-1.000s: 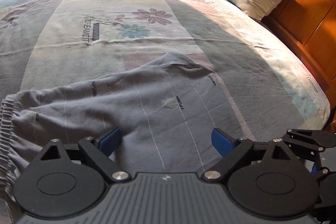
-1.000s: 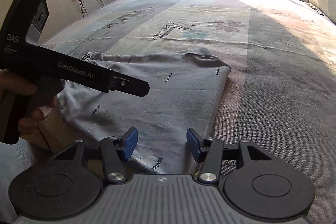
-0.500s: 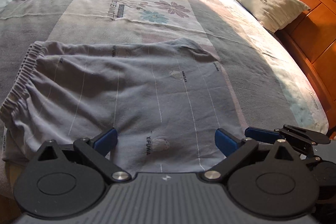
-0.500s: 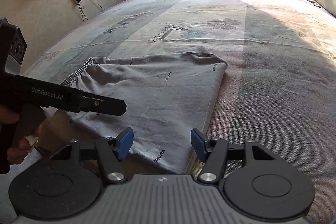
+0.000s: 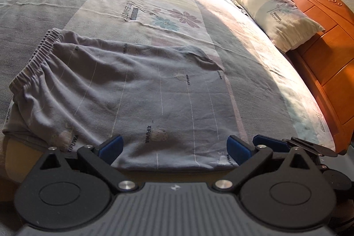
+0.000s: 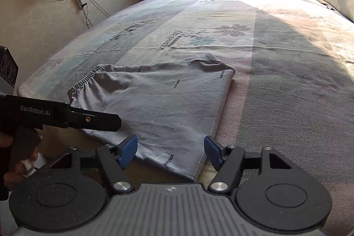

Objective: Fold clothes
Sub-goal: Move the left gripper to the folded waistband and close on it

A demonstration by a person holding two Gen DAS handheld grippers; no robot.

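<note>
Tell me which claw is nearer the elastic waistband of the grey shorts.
Left. The left claw hovers open over the near hem, on the side where the waistband lies. The right claw, its jaws just opening with nothing gripped, sits at the shorts' opposite near corner, farther from the waistband.

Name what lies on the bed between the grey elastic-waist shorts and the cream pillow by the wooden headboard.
Only bare patterned bedsheet: the left wrist view shows nothing between the grey shorts and the cream pillow.

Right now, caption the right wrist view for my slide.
Open right gripper over grey shorts' near corner on the bed.
</note>
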